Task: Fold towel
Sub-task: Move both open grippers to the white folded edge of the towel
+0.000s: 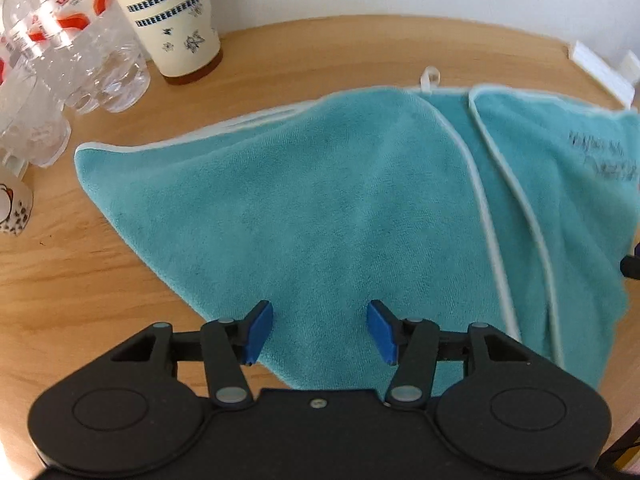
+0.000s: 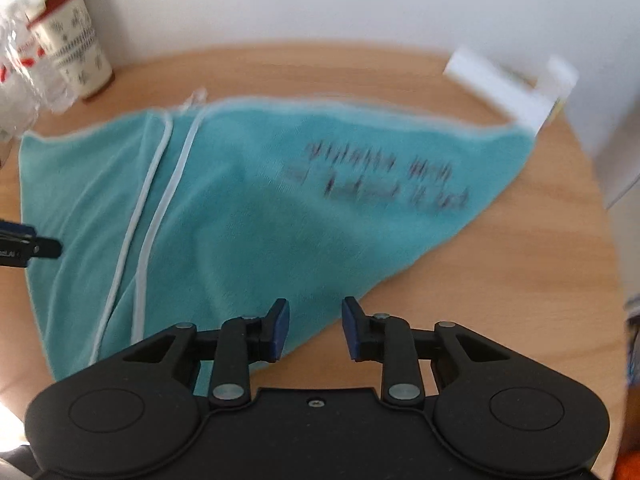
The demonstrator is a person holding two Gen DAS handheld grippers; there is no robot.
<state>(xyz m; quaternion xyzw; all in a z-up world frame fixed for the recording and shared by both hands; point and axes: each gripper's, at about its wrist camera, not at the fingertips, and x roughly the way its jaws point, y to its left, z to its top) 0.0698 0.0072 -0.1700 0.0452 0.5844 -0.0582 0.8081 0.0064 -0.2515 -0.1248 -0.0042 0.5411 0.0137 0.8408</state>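
A teal towel (image 1: 320, 208) with white trim lies on the round wooden table (image 1: 80, 280), its two sides folded in so the trimmed edges run side by side near the middle. Dark lettering shows on its right flap (image 2: 376, 176). My left gripper (image 1: 320, 330) hovers open over the towel's near left part, nothing between its blue pads. My right gripper (image 2: 315, 330) is open too, above the towel's near right edge (image 2: 320, 320) where cloth meets bare wood. The left gripper's tip (image 2: 40, 248) pokes into the right wrist view from the left.
A cream patterned cup (image 1: 176, 16) and clear plastic bottles (image 1: 72, 48) stand at the table's back left, with a small mug (image 1: 12, 208) at the left edge. A white box (image 2: 504, 84) sits at the back right. A white wall lies behind the table.
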